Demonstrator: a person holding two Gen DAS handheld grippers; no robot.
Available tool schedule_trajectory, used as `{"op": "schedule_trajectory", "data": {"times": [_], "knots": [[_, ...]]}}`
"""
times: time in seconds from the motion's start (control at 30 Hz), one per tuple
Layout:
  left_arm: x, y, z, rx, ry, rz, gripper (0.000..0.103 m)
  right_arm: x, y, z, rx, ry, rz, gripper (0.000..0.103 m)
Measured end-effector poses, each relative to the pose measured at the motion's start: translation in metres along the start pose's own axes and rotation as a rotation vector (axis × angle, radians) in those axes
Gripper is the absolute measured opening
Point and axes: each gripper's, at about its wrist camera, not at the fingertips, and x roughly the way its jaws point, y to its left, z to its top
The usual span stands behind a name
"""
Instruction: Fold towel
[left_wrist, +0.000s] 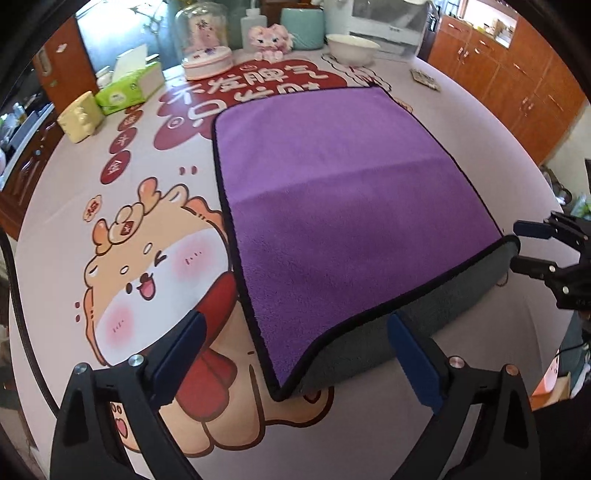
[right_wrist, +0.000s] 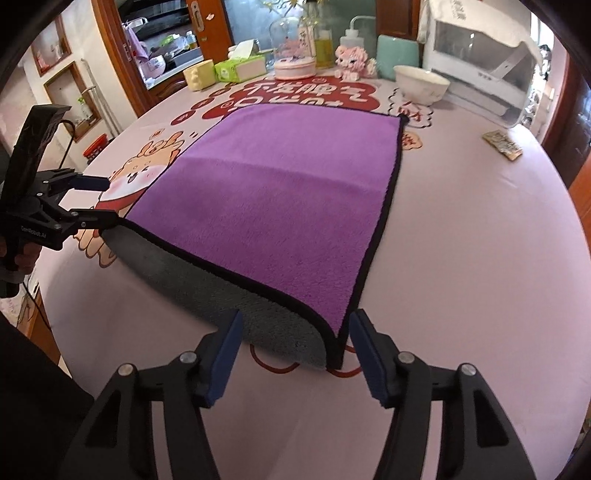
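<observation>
Left wrist view: towel (left_wrist: 351, 192) lies flat on bench (left_wrist: 480, 122), near edge curled up. Both claws, left (left_wrist: 295, 354) and right (right_wrist: 295, 354), spread apart, straddling near corners. Pre-grasp step; next, you pinch both corners.

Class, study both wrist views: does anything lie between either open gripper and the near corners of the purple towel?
Nothing visible does. The left gripper is open around the purple towel's near-left corner, and the right gripper is open around its near-right corner. The bowl and tissue box sit beyond the towel's far edge.
</observation>
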Motion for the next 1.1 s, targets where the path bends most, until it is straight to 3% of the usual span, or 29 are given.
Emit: {"op": "schedule_trajectory", "data": {"times": [0.37,0.5,0.87,1.1], "knots": [[0.015,0.007,0.001,-0.007,0.075,-0.104,0.071,0.012,0.000,0.002,-0.017,0.050,0.031,0.052],[0.019,0.005,0.000,0.005,0.094,-0.103,0.059,0.013,-0.001,0.001,-0.020,0.056,0.028,0.049],[0.021,-0.001,-0.008,0.006,0.124,-0.131,0.041,0.010,0.001,0.002,-0.036,0.051,0.026,0.047],[0.019,0.004,-0.014,-0.022,0.123,-0.123,0.021,0.010,-0.001,0.000,-0.037,0.050,-0.010,0.031]]}}
